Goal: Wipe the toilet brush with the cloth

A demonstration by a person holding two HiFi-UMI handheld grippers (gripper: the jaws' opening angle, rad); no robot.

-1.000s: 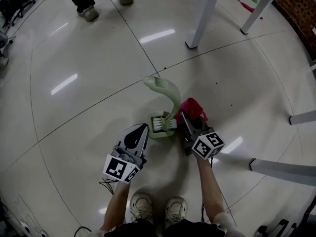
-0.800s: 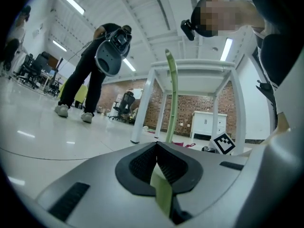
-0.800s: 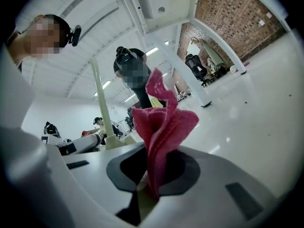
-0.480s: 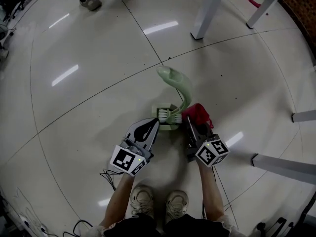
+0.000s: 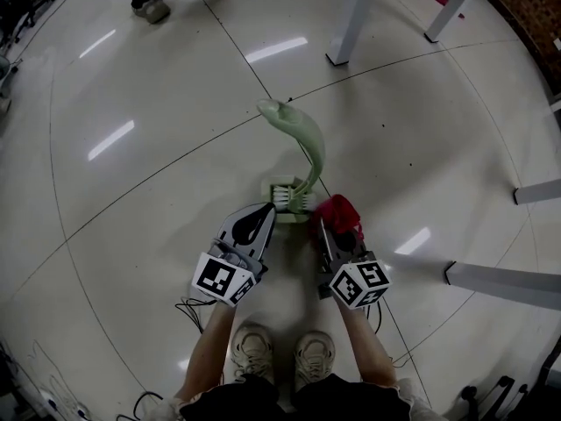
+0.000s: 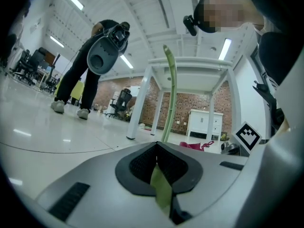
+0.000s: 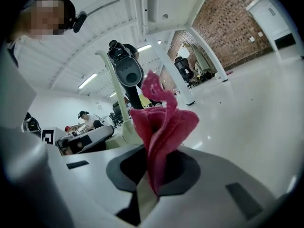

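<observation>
Nearest me, above the person's shoes, both tools point toward 12 o'clock. The left gripper is pressed shut on a thin green edge at the foot of the toilet brush. The right gripper pinches the red cloth. The brush stands on the floor between them with its handle rising upright, at about 11 o'clock from the cloth and just beside it, so the right hand looks better placed to wipe. Beyond lie glossy pale floor, white table legs at 12 and 1 o'clock, and a bystander's feet at 11.
</observation>
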